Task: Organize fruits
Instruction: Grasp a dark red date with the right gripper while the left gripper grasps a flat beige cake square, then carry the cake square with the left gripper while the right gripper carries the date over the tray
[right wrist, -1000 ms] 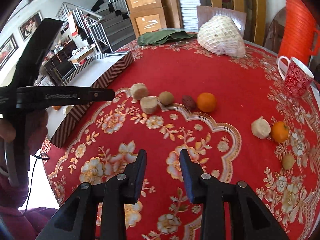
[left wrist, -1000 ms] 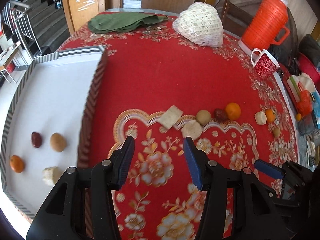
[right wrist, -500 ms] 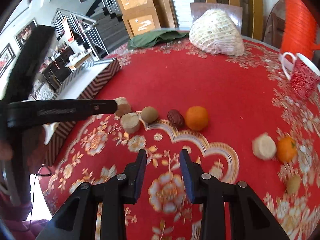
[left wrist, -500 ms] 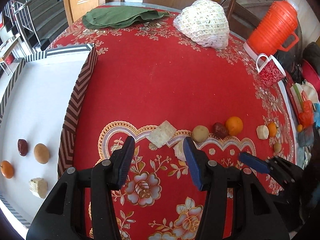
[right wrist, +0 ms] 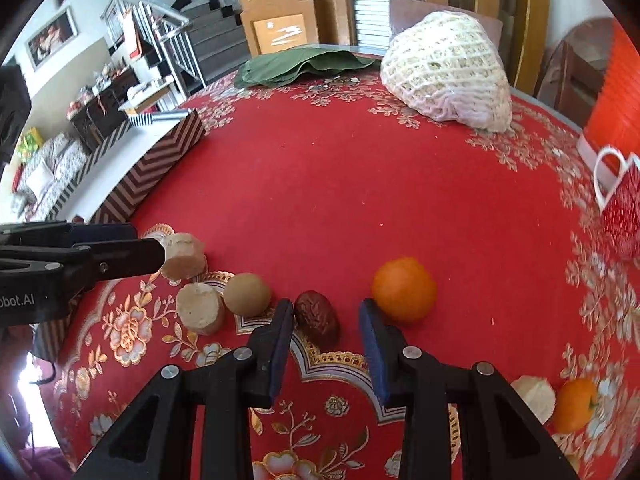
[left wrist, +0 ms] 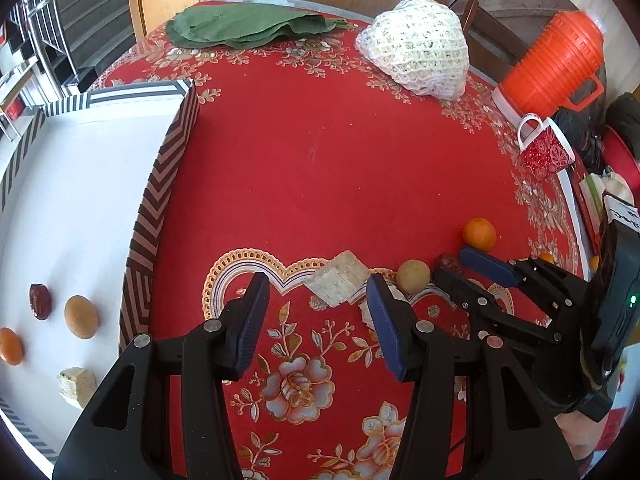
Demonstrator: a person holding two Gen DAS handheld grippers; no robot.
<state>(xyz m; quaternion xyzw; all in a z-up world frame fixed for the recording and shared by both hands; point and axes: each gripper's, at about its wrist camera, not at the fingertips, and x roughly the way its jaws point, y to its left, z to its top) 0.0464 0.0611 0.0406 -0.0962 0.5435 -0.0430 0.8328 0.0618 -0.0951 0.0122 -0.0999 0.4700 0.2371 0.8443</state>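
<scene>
Counter (right wrist: 360, 184): round, covered in a red cloth with gold floral print

Left tongs (left wrist: 316, 296): released, nothing between the pads; hanging over the cloth just short of a pale square-cut fruit chunk (left wrist: 340, 278); a second pale piece partly hidden behind the right-hand finger

Right tongs (right wrist: 324, 316): released, jaws fairly narrow, nothing gripped; a dark red date (right wrist: 318, 318) lies just ahead of the gap, nearer the left-hand finger

Fruit on the cloth, row from left to right in the right wrist view: two pale chunks (right wrist: 200, 308), a round tan fruit (right wrist: 247, 294), the date, a large orange (right wrist: 404, 288); further right, a pale piece (right wrist: 534, 398) beside a small orange (right wrist: 576, 404)

White tray (left wrist: 80, 216) with a striped rim, at the counter's left edge: holds a date (left wrist: 40, 301), a tan fruit (left wrist: 81, 317), an orange (left wrist: 10, 346) and a pale chunk (left wrist: 76, 386), each apart from the others

Far side: green leaves (left wrist: 248, 26), netted white bundle (left wrist: 416, 46), orange flask (left wrist: 554, 66), red mug (left wrist: 544, 150)
</scene>
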